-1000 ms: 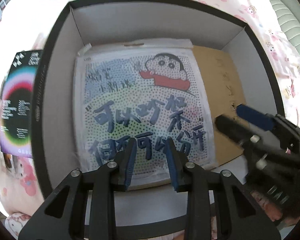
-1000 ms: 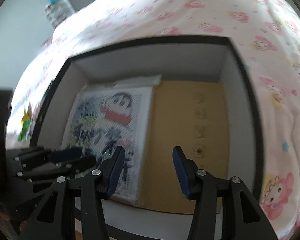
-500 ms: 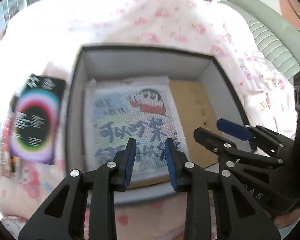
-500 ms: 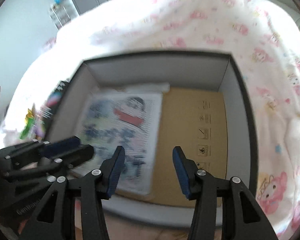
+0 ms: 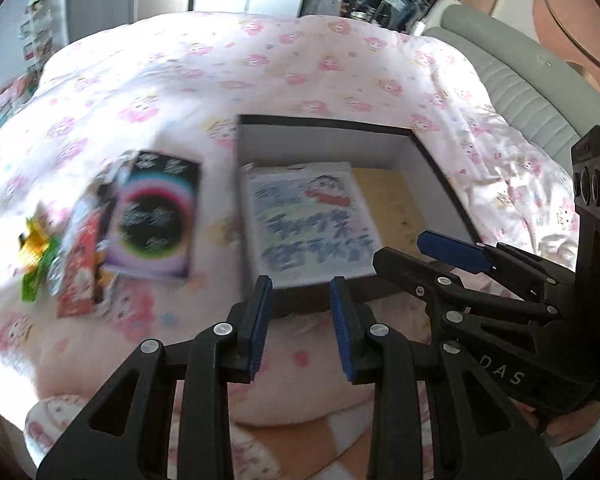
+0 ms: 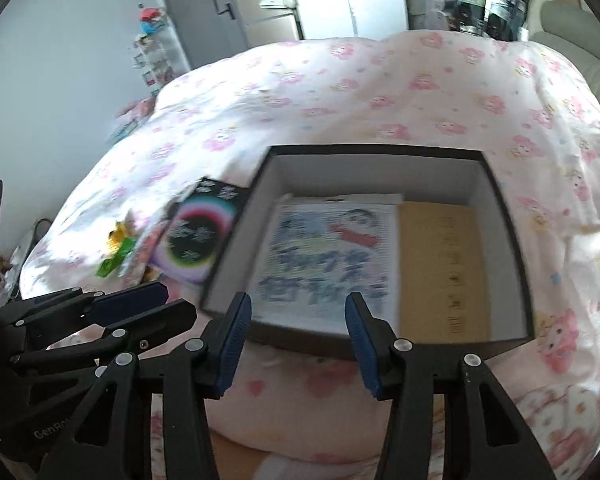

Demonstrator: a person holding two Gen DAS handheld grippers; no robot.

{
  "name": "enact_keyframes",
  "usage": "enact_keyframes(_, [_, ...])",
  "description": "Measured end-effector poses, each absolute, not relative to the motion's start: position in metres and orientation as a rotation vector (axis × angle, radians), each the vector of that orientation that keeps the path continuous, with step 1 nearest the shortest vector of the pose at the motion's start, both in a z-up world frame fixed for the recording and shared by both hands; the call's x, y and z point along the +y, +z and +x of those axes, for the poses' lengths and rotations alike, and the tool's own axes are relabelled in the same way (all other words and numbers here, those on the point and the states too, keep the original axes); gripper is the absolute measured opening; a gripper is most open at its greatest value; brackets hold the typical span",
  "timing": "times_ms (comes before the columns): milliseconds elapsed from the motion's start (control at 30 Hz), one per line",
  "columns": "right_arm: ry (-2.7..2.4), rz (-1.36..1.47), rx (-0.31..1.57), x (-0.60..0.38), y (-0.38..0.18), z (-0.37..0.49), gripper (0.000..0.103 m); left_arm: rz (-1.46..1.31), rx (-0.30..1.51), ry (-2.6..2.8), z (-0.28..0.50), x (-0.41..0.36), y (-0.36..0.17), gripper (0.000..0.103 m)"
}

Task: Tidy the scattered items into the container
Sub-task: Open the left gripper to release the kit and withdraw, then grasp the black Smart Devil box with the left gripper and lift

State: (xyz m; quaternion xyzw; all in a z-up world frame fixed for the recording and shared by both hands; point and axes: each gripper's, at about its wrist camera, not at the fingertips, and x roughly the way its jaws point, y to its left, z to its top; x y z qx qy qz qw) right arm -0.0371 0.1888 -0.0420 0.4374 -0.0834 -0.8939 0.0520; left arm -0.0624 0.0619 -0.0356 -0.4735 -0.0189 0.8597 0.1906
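Note:
A black-rimmed box (image 5: 324, 123) (image 6: 376, 149) sits on the pink bed. Inside it lie a cartoon picture sheet (image 5: 312, 224) (image 6: 328, 260) and a brown cardboard piece (image 5: 392, 204) (image 6: 444, 268). Left of the box lie a black booklet with a rainbow ring (image 5: 156, 220) (image 6: 200, 244) and several small snack packets (image 5: 60, 264) (image 6: 120, 252). My left gripper (image 5: 300, 320) (image 6: 140, 304) is open and empty, just short of the box's near wall. My right gripper (image 6: 296, 336) (image 5: 420, 248) is open and empty, near the box's near wall.
The pink patterned bedspread (image 5: 260, 72) (image 6: 380, 80) covers the whole surface. A grey padded headboard (image 5: 520, 80) runs along the right. Grey cabinets (image 6: 204, 12) and a shelf with small things stand beyond the bed.
Both grippers have pulled back out of the box toward the near edge. The box now looks smaller, and the booklet and packets have come into view at the left.

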Motion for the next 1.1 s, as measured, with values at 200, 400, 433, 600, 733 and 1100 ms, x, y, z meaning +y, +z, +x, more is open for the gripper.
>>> enact_keyframes(200, [-2.636, 1.287, -0.211, 0.132, -0.048, -0.051, 0.046, -1.361, -0.185, 2.488, -0.062, -0.002, -0.044, 0.031])
enact_keyframes(400, [-2.469, 1.268, -0.303, 0.084, -0.060, -0.075, 0.046, -1.448, -0.355, 2.557, -0.081, -0.068, -0.070, 0.035])
enact_keyframes(433, [-2.454, 1.267, -0.309, 0.078, -0.062, -0.077, 0.046, -1.470, -0.386, 2.563, -0.087, -0.080, -0.078, 0.035])
enact_keyframes(600, [-2.395, 1.363, -0.287, 0.043, -0.086, -0.111, 0.046, -1.530, -0.469, 2.596, -0.121, -0.111, -0.105, 0.035])
enact_keyframes(733, [-2.351, 1.453, -0.261, 0.023, -0.111, -0.131, 0.046, -1.578, -0.553, 2.533, -0.160, -0.124, -0.130, 0.035])
enact_keyframes(1100, [-2.381, 1.552, -0.253, 0.026, -0.139, -0.137, 0.043, -1.737, -0.659, 2.309, -0.203, -0.109, -0.182, 0.032])
